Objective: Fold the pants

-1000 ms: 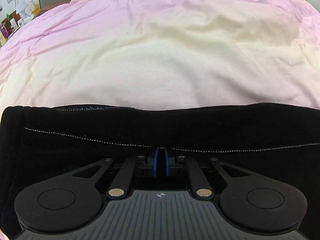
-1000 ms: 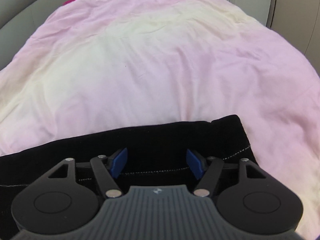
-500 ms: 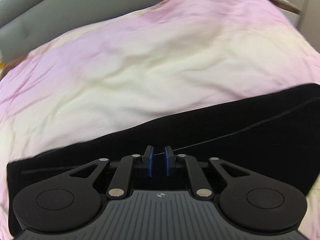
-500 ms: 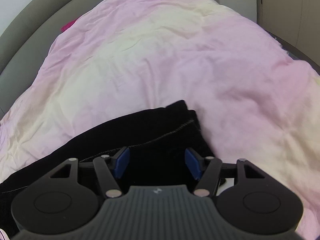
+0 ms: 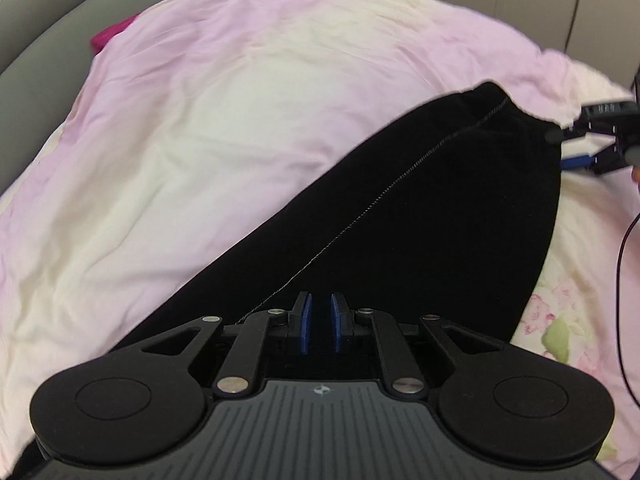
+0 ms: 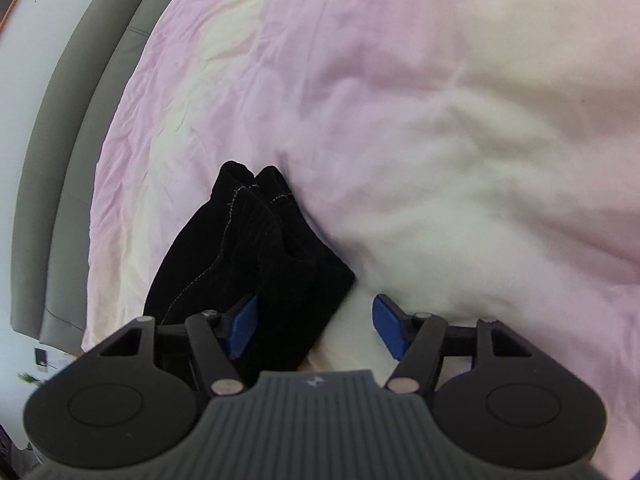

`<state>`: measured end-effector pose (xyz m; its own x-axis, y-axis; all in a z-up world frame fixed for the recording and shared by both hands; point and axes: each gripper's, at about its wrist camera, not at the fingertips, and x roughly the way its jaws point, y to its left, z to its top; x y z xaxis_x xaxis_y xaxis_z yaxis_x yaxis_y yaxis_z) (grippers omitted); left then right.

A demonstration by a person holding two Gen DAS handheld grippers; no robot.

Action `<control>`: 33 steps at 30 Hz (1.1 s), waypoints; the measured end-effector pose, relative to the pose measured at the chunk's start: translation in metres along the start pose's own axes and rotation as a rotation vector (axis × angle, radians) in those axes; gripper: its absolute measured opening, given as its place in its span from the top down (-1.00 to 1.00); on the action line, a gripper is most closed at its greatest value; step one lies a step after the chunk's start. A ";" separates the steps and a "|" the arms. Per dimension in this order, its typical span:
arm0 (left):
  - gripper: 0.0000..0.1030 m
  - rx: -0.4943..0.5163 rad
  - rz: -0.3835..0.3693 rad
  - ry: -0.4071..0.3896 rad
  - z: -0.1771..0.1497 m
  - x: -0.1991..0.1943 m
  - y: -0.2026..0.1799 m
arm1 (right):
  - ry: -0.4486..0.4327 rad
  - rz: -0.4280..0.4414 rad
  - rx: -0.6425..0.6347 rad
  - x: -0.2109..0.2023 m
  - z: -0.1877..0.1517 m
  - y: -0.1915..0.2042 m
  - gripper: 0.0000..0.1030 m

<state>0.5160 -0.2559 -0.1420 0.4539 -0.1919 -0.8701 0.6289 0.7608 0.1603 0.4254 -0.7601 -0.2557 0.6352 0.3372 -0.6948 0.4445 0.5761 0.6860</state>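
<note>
Left wrist view: black pants (image 5: 420, 216) stretch from the lower middle up to the right across a pink and cream duvet (image 5: 208, 128).
Pants seam: a pale stitched line runs diagonally along the cloth.
Left gripper (image 5: 320, 322): blue pads (image 5: 305, 320) stand narrowly apart over the black cloth; whether they pinch it I cannot tell.
Right wrist view: the pants (image 6: 244, 256) lie bunched on the duvet (image 6: 440, 120), left of centre.
Right gripper (image 6: 314, 330): spread wide, its left pad (image 6: 242, 326) against the cloth, nothing held.
Edge: grey headboard (image 6: 68, 152) at left.

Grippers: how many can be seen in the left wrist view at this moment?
2. The left gripper sits bottom centre, pads close together over the black pants. The right gripper shows at the right edge, open, beside the pants' far end.
</note>
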 end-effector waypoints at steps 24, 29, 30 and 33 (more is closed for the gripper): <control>0.75 0.090 0.055 0.128 0.022 0.062 0.008 | -0.054 0.054 -0.018 0.023 -0.002 -0.003 0.32; 0.75 0.211 -0.046 0.158 -0.004 0.046 -0.029 | -0.081 0.052 -0.051 0.015 -0.001 0.011 0.38; 0.75 0.220 -0.049 0.164 -0.008 0.049 -0.034 | -0.088 0.056 -0.060 0.012 -0.001 0.014 0.40; 0.76 0.211 -0.037 0.179 -0.012 0.063 -0.042 | -0.108 0.068 -0.087 0.001 -0.001 0.025 0.46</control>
<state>0.5107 -0.2922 -0.2088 0.3208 -0.0903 -0.9428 0.7690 0.6060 0.2036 0.4362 -0.7451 -0.2393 0.7285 0.2978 -0.6169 0.3452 0.6183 0.7061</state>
